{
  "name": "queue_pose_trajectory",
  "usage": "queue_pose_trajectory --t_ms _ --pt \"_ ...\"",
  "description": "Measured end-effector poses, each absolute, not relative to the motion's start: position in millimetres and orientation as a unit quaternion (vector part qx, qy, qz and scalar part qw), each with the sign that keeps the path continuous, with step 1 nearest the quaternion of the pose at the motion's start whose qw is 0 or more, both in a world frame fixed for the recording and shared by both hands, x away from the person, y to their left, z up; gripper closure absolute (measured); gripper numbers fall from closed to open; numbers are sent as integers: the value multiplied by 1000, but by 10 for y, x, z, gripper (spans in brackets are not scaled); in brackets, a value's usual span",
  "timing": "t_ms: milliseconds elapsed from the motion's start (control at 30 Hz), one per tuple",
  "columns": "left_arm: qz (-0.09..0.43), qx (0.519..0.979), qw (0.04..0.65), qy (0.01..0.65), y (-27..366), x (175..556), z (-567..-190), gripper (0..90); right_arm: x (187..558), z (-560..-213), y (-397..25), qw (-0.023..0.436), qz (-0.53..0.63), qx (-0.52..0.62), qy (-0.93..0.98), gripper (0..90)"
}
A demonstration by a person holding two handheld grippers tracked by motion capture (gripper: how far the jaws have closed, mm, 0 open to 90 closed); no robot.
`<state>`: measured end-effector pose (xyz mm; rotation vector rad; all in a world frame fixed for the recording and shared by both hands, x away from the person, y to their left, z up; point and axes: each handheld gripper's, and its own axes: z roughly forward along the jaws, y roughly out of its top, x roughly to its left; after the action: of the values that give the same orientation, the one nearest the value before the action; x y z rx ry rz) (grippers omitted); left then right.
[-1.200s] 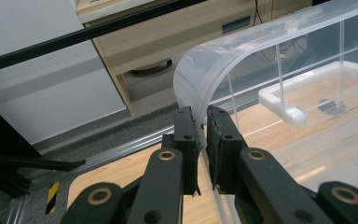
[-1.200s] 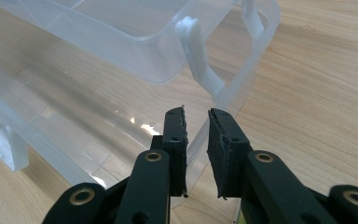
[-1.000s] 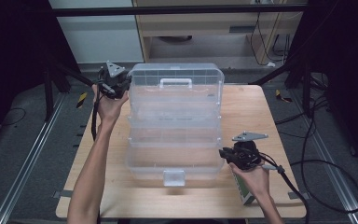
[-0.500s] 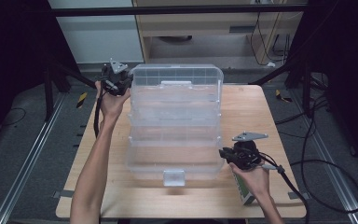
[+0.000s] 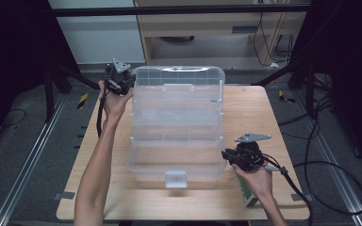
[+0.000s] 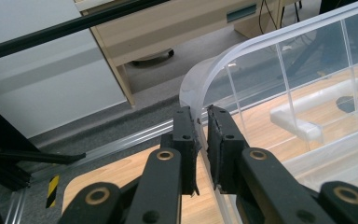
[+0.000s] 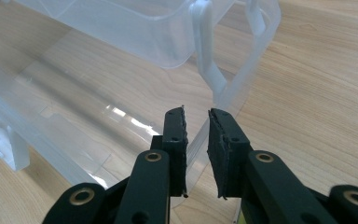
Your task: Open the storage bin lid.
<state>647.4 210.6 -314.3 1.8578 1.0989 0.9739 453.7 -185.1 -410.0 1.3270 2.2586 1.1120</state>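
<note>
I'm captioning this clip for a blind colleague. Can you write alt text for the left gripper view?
The left gripper has its two black jaws closed on the curved rim of a clear plastic organizer box lid, seen from just behind the jaws. Beyond lie the wooden table, grey floor and a pale cabinet.

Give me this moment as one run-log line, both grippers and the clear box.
left gripper: shut on lid | right gripper: shut on box wall | clear box: open, tiers spread, on table | lid: at far end
</note>
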Motion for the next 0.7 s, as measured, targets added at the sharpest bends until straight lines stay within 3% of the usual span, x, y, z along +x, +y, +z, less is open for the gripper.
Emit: queue_pose_trajectory --t_ms 700 --pt "372 728 369 442 2090 6645 -3223 815 4538 -4098 -1849 145 387 462 784 769"
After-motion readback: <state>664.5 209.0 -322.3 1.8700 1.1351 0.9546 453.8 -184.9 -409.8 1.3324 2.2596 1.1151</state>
